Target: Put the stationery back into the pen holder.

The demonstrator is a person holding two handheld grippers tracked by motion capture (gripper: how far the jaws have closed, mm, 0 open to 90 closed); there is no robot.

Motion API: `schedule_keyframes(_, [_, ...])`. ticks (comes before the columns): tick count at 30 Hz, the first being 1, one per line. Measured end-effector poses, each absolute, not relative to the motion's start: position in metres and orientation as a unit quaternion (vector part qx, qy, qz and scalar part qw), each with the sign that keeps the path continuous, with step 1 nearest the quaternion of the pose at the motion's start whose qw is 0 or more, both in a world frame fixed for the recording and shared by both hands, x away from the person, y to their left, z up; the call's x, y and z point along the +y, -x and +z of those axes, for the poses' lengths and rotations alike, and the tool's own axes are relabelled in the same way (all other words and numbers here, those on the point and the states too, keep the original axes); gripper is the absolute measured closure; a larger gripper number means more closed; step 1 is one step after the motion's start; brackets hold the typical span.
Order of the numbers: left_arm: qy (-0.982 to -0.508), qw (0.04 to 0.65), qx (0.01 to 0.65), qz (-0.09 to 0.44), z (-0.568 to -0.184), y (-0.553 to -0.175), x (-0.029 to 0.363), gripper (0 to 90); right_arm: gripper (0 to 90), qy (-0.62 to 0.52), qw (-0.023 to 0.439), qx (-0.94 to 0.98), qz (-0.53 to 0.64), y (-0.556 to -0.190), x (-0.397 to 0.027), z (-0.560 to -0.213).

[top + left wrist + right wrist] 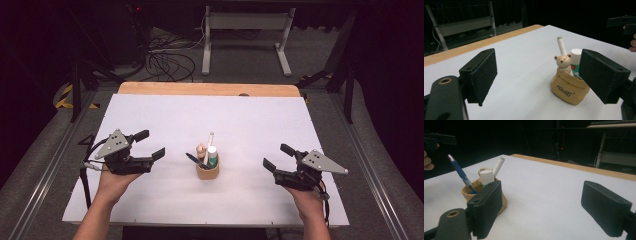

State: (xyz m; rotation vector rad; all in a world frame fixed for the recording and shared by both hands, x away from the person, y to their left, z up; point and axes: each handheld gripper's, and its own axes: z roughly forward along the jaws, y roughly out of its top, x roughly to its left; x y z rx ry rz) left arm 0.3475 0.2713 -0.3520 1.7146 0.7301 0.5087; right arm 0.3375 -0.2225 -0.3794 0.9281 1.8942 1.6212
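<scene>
A white table (165, 115) with a wooden far edge carries the scene. A tan pen holder (207, 171) stands alone near its middle.

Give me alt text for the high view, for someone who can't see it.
A tan bear-shaped pen holder stands mid-table on a white sheet, holding a blue pen, a white stick and a white-capped tube. Either side, apart from it, a person's hands hold the left gripper and right gripper, jaws open.
</scene>
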Motion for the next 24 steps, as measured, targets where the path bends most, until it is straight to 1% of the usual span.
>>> schedule_keyframes(12, [-0.738,0.554,0.314,0.226,-0.36,-0.351,0.276,15.5,17.4,-0.34,0.243,0.691,0.59,-0.338,-0.223,-0.379])
schedule_keyframes(18, [-0.733,0.555,0.321,0.227,-0.364,-0.353,0.279,15.3,16.9,-0.343,0.246,0.689,0.589,-0.337,-0.226,-0.38])
schedule_keyframes(24, [-0.737,0.548,0.321,0.23,-0.368,-0.348,0.28,15.1,15.0,-0.349,0.249,0.682,0.592,-0.338,-0.229,-0.379])
